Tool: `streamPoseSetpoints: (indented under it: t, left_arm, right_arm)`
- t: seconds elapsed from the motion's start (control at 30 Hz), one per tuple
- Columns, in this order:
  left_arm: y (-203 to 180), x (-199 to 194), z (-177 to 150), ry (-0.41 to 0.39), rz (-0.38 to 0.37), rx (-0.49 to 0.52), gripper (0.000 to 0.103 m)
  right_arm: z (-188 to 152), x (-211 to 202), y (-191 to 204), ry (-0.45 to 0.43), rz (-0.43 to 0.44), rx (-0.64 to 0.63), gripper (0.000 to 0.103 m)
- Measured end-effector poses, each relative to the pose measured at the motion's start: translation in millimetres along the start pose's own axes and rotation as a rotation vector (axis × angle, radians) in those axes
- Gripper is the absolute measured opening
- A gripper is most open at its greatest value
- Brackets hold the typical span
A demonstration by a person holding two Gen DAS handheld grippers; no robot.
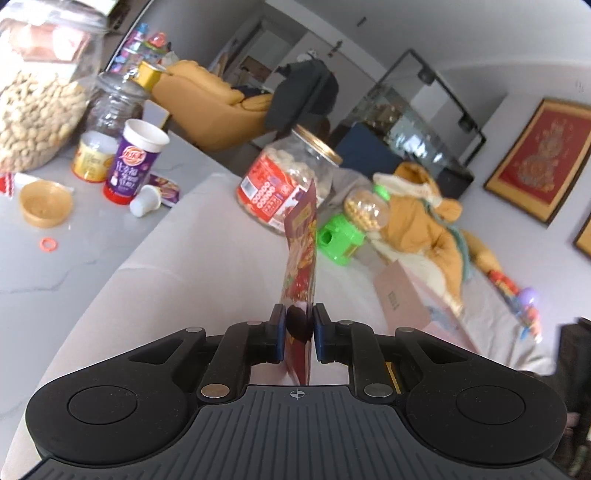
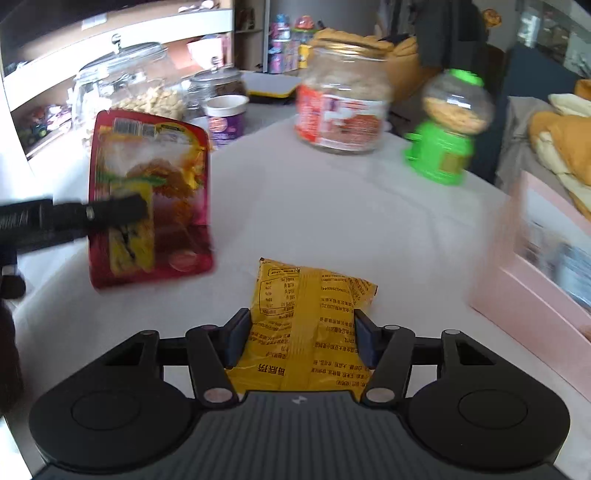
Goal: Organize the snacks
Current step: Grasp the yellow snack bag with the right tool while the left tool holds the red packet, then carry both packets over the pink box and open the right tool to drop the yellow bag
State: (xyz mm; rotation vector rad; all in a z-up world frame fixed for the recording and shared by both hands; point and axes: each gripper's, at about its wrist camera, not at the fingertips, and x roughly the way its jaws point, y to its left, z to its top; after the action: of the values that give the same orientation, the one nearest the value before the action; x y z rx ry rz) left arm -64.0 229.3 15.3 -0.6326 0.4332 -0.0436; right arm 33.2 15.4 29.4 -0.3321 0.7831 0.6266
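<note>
Framed red picture (image 1: 540, 159), white wall (image 1: 461, 33)

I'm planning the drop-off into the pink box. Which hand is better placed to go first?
Probably right. The right gripper has the yellow packet between its fingers, and the pink box sits just beside it. The left gripper, clamping the red packet, is farther off.

Light: soft, bright daylight, even in both views.
Shadows: faint, soft-edged on the bench (image 2: 295, 206).
Glare: pale sheen on the glass jar (image 2: 125, 85); red packet (image 2: 147, 192) glossy.
Blur: right view smeared at the pink box (image 2: 535, 266) and green dispenser (image 2: 443, 147); left view sharper.
Distortion: fisheye bending, dark corners.
</note>
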Motion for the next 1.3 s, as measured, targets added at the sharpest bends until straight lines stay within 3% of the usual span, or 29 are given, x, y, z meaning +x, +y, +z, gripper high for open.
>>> streamPoseSetpoints:
  t: [0.17, 0.33, 0.4, 0.5, 0.77, 0.93, 1.13, 1.2, 1.3]
  left_arm:
    - [-10.7, 41.2, 16.3, 0.043, 0.086, 0.051, 0.028]
    - [-10.9, 72.7, 20.5, 0.079, 0.139, 0.090, 0.026]
    - [-4.4, 79.8, 22.6, 0.084, 0.147, 0.061, 0.027]
    - [6.8, 79.3, 24.8, 0.099, 0.104, -0.033, 0.024]
    - [-37.7, 51.4, 4.8, 0.161, -0.102, -0.022, 0.024]
    - [-110.8, 61.2, -2.9, 0.225, -0.285, 0.034, 0.024]
    - [-217.8, 132.0, 25.7, 0.209, -0.426, 0.105, 0.024]
    - [-236.2, 169.6, 35.3, 0.214, -0.433, 0.078, 0.025]
    - [-248.2, 213.0, 35.6, 0.214, -0.276, 0.114, 0.025]
  right_arm:
    - [-22.4, -13.3, -39.8, -0.004, -0.058, 0.060, 0.058]
    - [-40.8, -10.6, -61.9, -0.018, -0.007, 0.137, 0.058]
    - [-46.9, -13.1, -61.2, -0.046, -0.005, 0.122, 0.058]
    - [-51.7, -14.7, -62.1, -0.064, -0.005, 0.110, 0.058]
    - [-61.2, -41.1, -74.9, -0.099, -0.007, 0.117, 0.057]
    - [-63.5, -78.4, -93.9, -0.147, -0.055, 0.123, 0.057]
    - [-57.8, -130.4, -136.2, -0.231, -0.179, 0.155, 0.057]
    - [-58.4, -138.8, -150.8, -0.247, -0.213, 0.179, 0.057]
    - [-62.6, -139.1, -168.1, -0.248, -0.234, 0.215, 0.057]
